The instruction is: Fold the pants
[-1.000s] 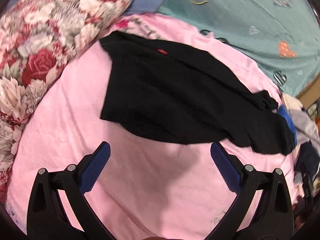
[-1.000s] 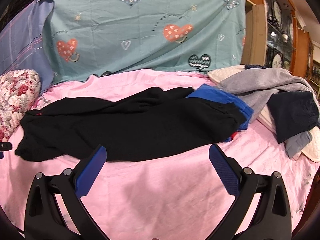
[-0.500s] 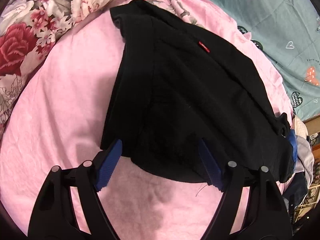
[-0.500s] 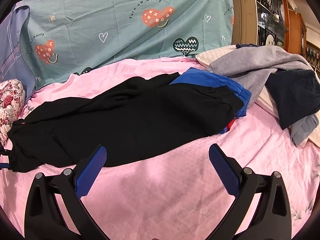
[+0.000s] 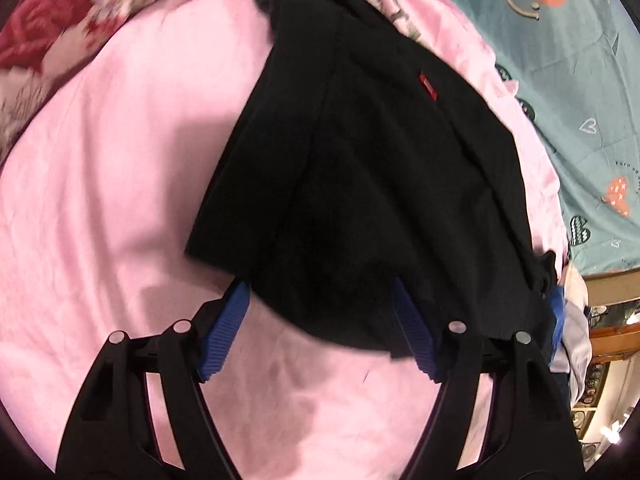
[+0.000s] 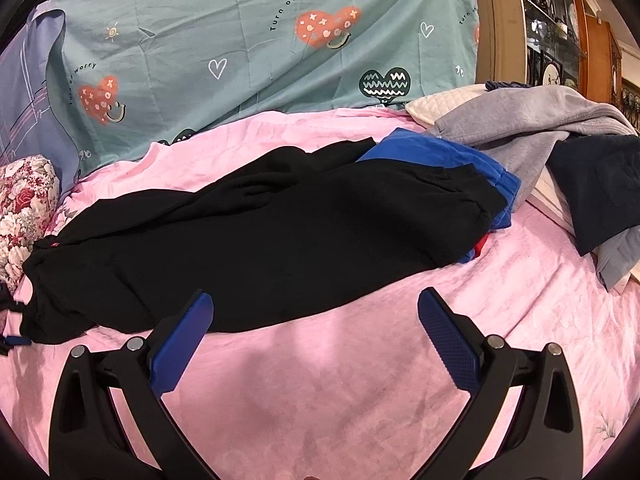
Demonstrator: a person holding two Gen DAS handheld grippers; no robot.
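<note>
Black pants (image 5: 360, 184) with a small red tag (image 5: 428, 85) lie stretched across the pink bedsheet (image 5: 100, 200). In the right wrist view the pants (image 6: 260, 240) run from the left edge to the middle right. My left gripper (image 5: 320, 300) is open, its blue fingertips at the near hem edge of the pants, the cloth's edge lying between them. My right gripper (image 6: 316, 316) is open and empty, just in front of the pants' near edge, over the pink bedsheet (image 6: 360, 380).
A blue garment (image 6: 440, 156) lies under the far end of the pants. A pile of grey and dark clothes (image 6: 560, 148) sits at the right. A floral pillow (image 6: 20, 208) is at the left, a teal heart-print sheet (image 6: 260, 48) behind, a wooden cabinet (image 6: 560, 40) beyond.
My left gripper has moved forward until its fingertips reach the pants' edge. My right gripper has moved closer to the pants. Both stay open.
</note>
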